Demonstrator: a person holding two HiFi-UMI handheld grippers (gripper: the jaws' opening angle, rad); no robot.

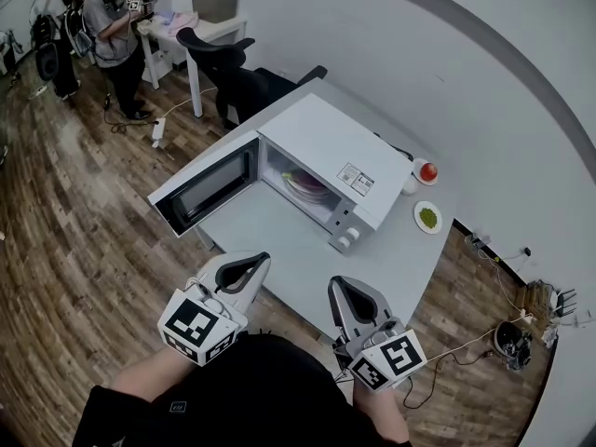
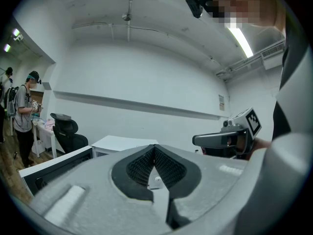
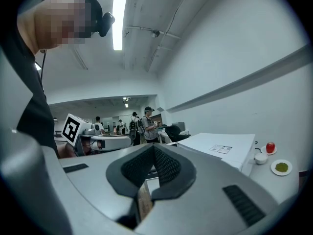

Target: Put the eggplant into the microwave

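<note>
With the left gripper (image 1: 250, 261) and right gripper (image 1: 341, 285) both closed on nothing, well short of the open microwave (image 1: 326, 152), a purplish shape (image 1: 308, 187) inside it may be the eggplant, probably light, firm and slippery-skinned, best pinched across its thick middle.

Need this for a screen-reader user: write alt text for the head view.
A white microwave stands on a white table with its door open and a plate inside. Near the camera, the left gripper and right gripper are both shut and empty.
</note>
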